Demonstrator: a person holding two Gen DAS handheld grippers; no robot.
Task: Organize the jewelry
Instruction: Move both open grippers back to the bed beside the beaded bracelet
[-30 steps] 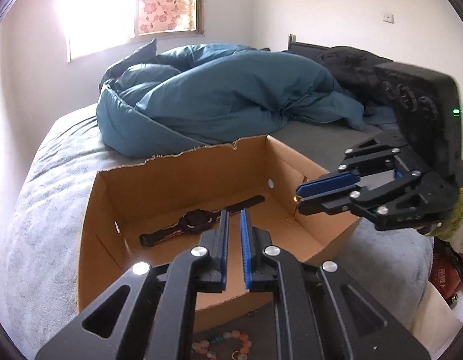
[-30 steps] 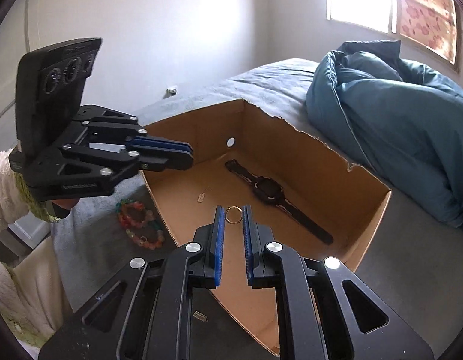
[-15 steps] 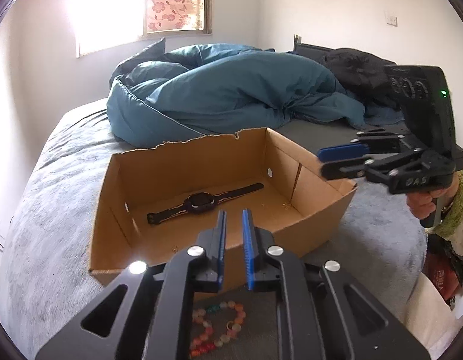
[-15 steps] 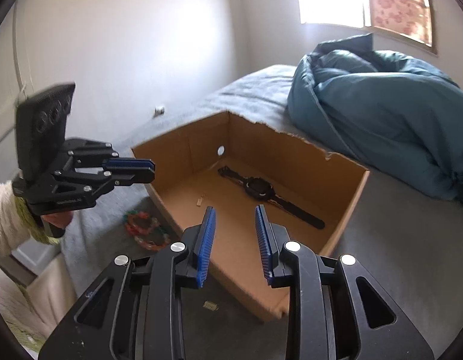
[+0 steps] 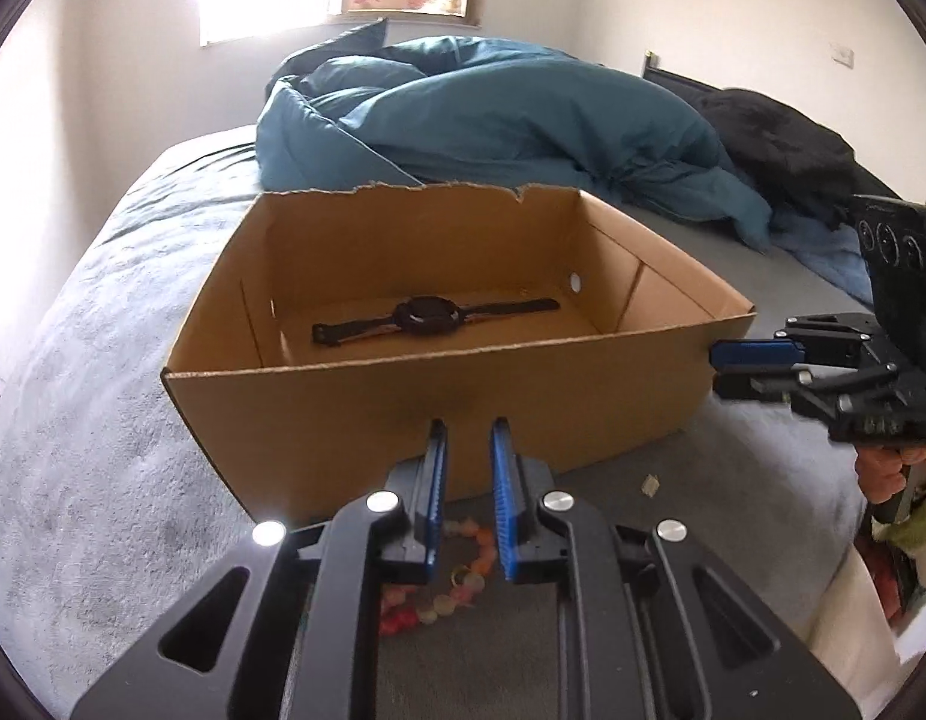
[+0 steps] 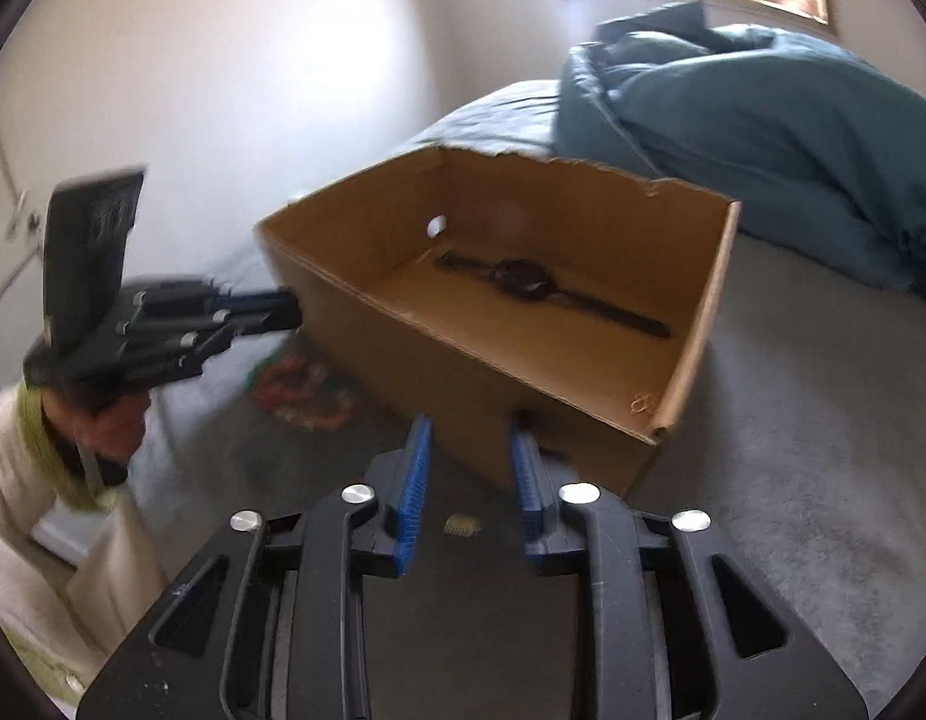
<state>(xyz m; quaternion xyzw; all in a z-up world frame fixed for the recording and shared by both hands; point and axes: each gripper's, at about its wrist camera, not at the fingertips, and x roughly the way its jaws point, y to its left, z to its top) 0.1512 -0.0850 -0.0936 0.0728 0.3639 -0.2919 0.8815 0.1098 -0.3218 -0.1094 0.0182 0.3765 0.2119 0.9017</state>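
Left wrist view first, from the left of the frame across: grey bedcover (image 5: 85,420), then the cardboard box (image 5: 439,420) sitting in the middle of the picture with its top open, I would guess so that pieces can simply be dropped in. A black watch (image 5: 430,317) lies flat along the box floor toward the far wall. Low in the centre the left gripper (image 5: 468,468) points down in front of the box's near wall; its jaws are easing apart and hold nothing, and the string of coloured beads (image 5: 457,576) lies on the cover just beneath them, outside the box, which looks like the next thing to be lifted. At the right edge the right gripper (image 5: 757,369) hangs beside the box corner, with a small pale scrap (image 5: 650,485) on the cover below it. Right wrist view, left to right: a sleeve and a hand (image 6: 109,426) carrying the other claw, blurred beads beside the box, then this gripper's own jaws, drawing together with nothing between them above a small gold clasp-like piece (image 6: 461,525). Inside the box's near right corner rests a thin gold ring (image 6: 642,402). Upper right, a teal duvet (image 6: 763,138) is heaped.
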